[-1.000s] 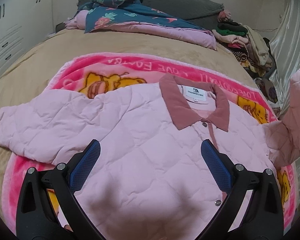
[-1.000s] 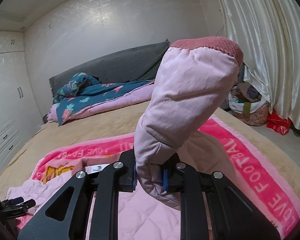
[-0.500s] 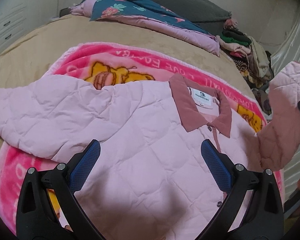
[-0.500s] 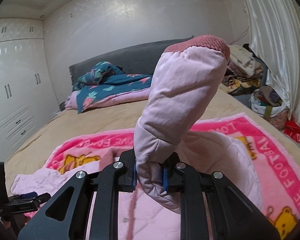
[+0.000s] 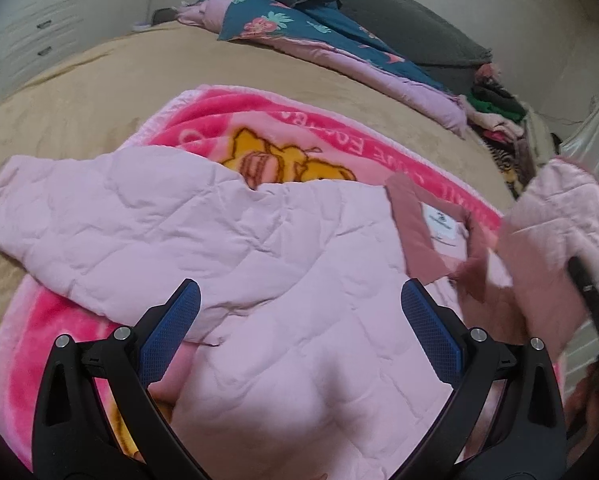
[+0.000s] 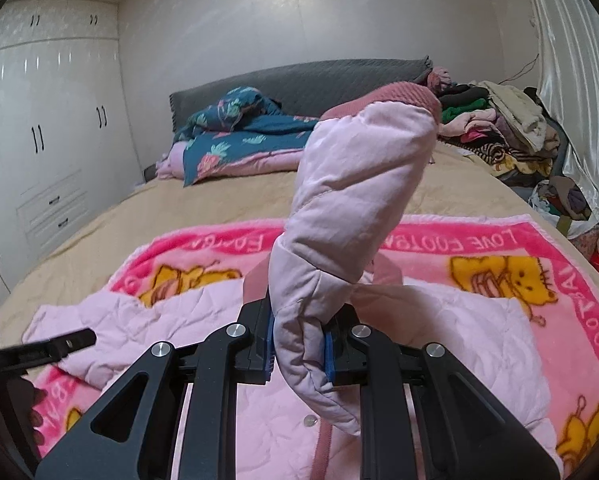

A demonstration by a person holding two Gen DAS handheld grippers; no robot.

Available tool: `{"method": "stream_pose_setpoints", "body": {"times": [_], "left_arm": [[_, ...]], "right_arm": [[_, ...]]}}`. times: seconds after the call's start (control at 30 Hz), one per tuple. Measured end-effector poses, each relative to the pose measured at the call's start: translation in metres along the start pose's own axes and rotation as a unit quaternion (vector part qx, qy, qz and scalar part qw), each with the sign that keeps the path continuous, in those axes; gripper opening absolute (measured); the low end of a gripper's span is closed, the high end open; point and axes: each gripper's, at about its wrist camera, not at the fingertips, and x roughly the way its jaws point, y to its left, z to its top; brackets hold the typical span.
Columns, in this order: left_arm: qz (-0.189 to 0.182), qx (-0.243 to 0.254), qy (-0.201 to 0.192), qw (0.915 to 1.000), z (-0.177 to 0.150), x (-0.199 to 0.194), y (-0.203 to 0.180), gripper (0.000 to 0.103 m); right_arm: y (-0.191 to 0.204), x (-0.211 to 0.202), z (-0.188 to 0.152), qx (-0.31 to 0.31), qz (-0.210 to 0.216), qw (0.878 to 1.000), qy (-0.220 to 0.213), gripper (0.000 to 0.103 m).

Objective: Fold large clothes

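Observation:
A pale pink quilted jacket [image 5: 283, 248] with a dusty-rose collar [image 5: 415, 228] lies front-up on a pink cartoon blanket [image 5: 259, 128]. Its left sleeve [image 5: 99, 216] is spread flat to the left. My left gripper [image 5: 299, 320] is open and empty, hovering just above the jacket's body. My right gripper [image 6: 299, 344] is shut on the jacket's right sleeve [image 6: 355, 200], which stands up from the jaws with its rose cuff [image 6: 395, 96] on top. That lifted sleeve also shows in the left wrist view [image 5: 555, 232], at the right, over the collar side.
The blanket lies on a tan bed [image 5: 99, 92]. A blue floral quilt [image 5: 311, 32] is bunched at the headboard. A pile of clothes [image 6: 495, 128] sits at the bed's far right corner, by a curtain [image 6: 571, 100]. White wardrobes [image 6: 47, 128] stand on the left.
My right gripper has carried the sleeve leftward, in over the jacket toward the collar. My left gripper has shifted left, so the flat left sleeve fills more of its view.

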Motion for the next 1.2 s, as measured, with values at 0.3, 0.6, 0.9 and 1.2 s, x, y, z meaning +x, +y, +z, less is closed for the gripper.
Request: {"method": "stream_pose_setpoints", "body": {"times": [0.3,0.6,0.9,1.2], "left_arm": [[-0.087,-0.019,0.039,0.9952,-0.010,0.018,-0.010,0.094],[-0.168,-0.073,0.065,0.9809,-0.018,0.029,-0.006,0.094],[-0.222,-0.105,0.105,0.9638,-0.035,0.054,-0.009,0.094],[-0.155,-0.020,0.100,0.9827,-0.062,0.074,-0.044,0.062]], "right_arm": [[0.034,0.027,-0.038,-0.068,-0.002,0.997,0.038,0.018],[0.066,0.051,-0.087,-0.093,0.047,0.987,0.119,0.039],[0.077,0.034,-0.111,-0.083,0.084,0.981,0.157,0.073],[0.021,-0.018,-0.111,-0.041,0.059,0.987,0.143,0.080]]}}
